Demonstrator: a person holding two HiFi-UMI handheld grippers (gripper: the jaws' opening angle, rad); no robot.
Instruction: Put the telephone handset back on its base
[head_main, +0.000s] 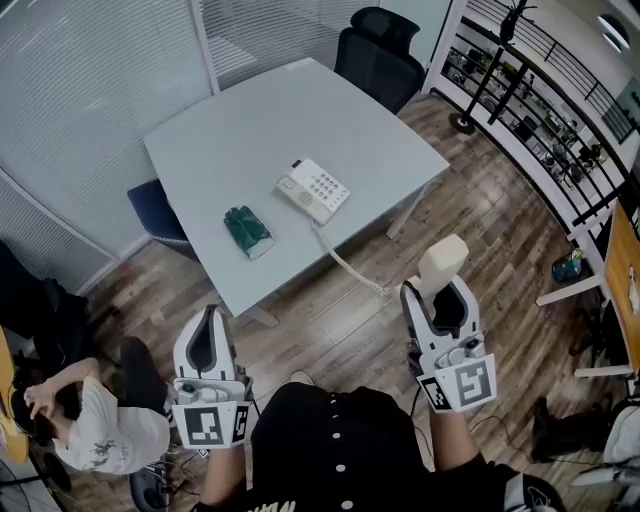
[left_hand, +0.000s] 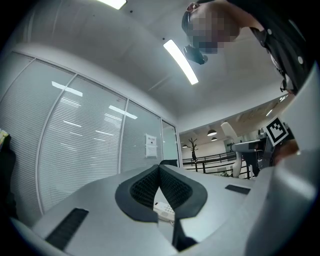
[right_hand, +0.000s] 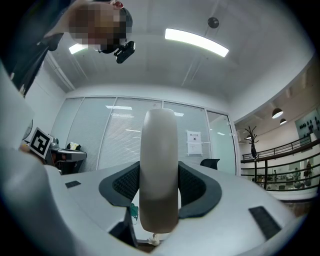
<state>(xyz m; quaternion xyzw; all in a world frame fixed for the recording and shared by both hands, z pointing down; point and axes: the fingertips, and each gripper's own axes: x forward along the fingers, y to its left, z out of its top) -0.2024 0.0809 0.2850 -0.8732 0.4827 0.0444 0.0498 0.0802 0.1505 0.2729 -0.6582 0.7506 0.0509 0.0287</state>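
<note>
The white telephone base (head_main: 313, 190) with its keypad lies near the middle of the light grey table (head_main: 250, 120). Its coiled cord (head_main: 350, 268) runs off the table's near edge towards my right side. The cream handset (head_main: 443, 262) stands upright in my right gripper (head_main: 438, 292), which is shut on it, held off the table above the wooden floor. In the right gripper view the handset (right_hand: 159, 170) fills the gap between the pads. My left gripper (head_main: 210, 318) hangs shut and empty near the table's front left; its pads (left_hand: 150, 187) touch, with the base (left_hand: 164, 211) showing below them.
A green packet (head_main: 247, 231) lies on the table left of the base. A black office chair (head_main: 380, 50) stands behind the table and a blue chair (head_main: 155, 210) at its left. A person (head_main: 90, 425) sits on the floor at lower left. A railing and shelves (head_main: 540, 110) line the right.
</note>
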